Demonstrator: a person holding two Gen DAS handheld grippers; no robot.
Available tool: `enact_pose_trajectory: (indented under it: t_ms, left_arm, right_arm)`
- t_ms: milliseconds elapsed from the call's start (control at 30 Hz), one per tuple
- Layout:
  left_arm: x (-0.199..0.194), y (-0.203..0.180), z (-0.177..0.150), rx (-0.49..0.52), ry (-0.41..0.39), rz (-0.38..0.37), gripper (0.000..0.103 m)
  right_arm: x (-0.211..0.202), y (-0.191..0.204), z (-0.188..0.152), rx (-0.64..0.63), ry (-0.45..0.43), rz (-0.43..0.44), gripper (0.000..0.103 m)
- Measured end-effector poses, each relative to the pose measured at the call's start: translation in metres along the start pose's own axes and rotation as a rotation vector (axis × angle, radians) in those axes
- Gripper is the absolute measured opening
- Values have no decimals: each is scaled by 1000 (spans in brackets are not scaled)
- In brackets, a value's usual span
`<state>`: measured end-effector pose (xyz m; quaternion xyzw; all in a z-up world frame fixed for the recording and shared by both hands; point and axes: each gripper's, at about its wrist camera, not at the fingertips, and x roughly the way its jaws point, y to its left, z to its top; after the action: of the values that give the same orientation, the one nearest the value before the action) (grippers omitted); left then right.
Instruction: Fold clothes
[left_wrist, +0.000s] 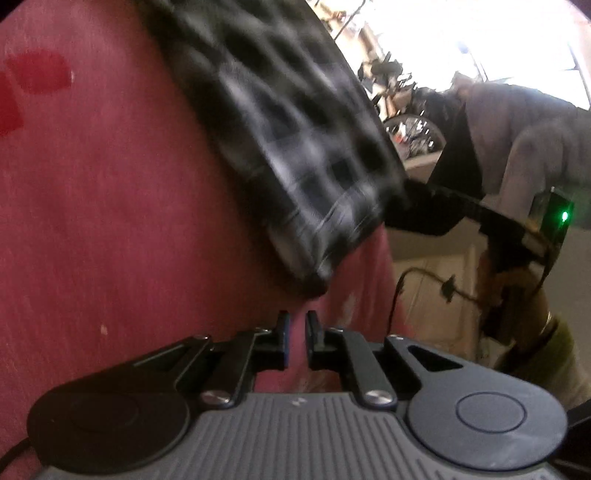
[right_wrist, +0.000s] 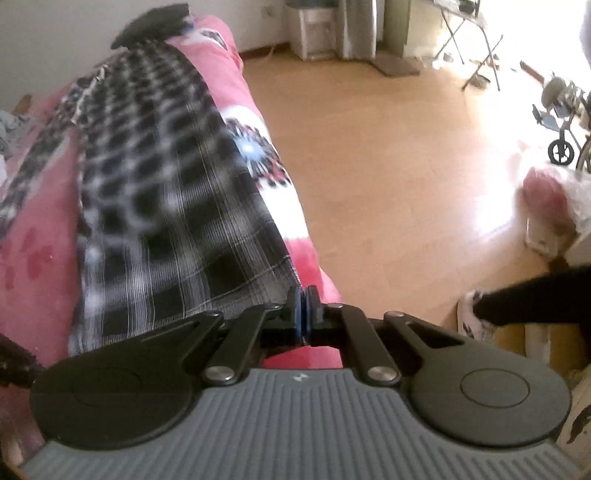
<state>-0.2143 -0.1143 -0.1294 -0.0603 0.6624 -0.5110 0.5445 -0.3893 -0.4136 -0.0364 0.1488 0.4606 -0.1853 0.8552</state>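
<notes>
The right gripper (right_wrist: 304, 301) is clamped on the checked shirt's (right_wrist: 162, 192) corner, the left gripper (left_wrist: 297, 325) slightly apart and empty, so the fold needs carrying across the bed (right_wrist: 33, 236).

No readable text, label, brand or number showing in either view. Small pale mark showing on left tool (left_wrist: 297, 322) body and right tool (right_wrist: 305, 295) body, too small to read.

A light wooden floor (right_wrist: 369, 155) ran to a pale wall (right_wrist: 66, 33), with strong daylight washing out the far right side. A folding chair (right_wrist: 476, 48) and a wheelchair (right_wrist: 561, 122) stood there, beside a bed covered in pink bedding (right_wrist: 37, 229).
</notes>
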Motion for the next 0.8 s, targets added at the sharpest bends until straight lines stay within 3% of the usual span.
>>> enact_pose_trajectory:
  t_ms: [100, 233, 267, 367, 467, 533, 800]
  left_arm:
    - [-6, 0, 1, -18, -37, 18, 25]
    - [-13, -4, 24, -23, -115, -13, 48]
    - [-13, -7, 27, -9, -135, -18, 49]
    - [-6, -17, 31, 81, -151, -12, 50]
    - [8, -27, 25, 176, -141, 40, 51]
    - [15, -30, 19, 193, -132, 60, 51]
    - [35, -43, 2, 234, -129, -5, 37]
  right_arm:
    - [9, -2, -4, 2, 7, 3, 1]
    - [16, -11, -5, 36, 9, 16, 1]
    - [17, -9, -3, 44, 8, 21, 1]
    - [16, -10, -4, 69, 5, 34, 1]
    - [16, -10, -4, 82, 6, 44, 1]
    - [17, -9, -6, 82, 6, 47, 1]
    - [20, -10, -8, 97, 10, 67, 1]
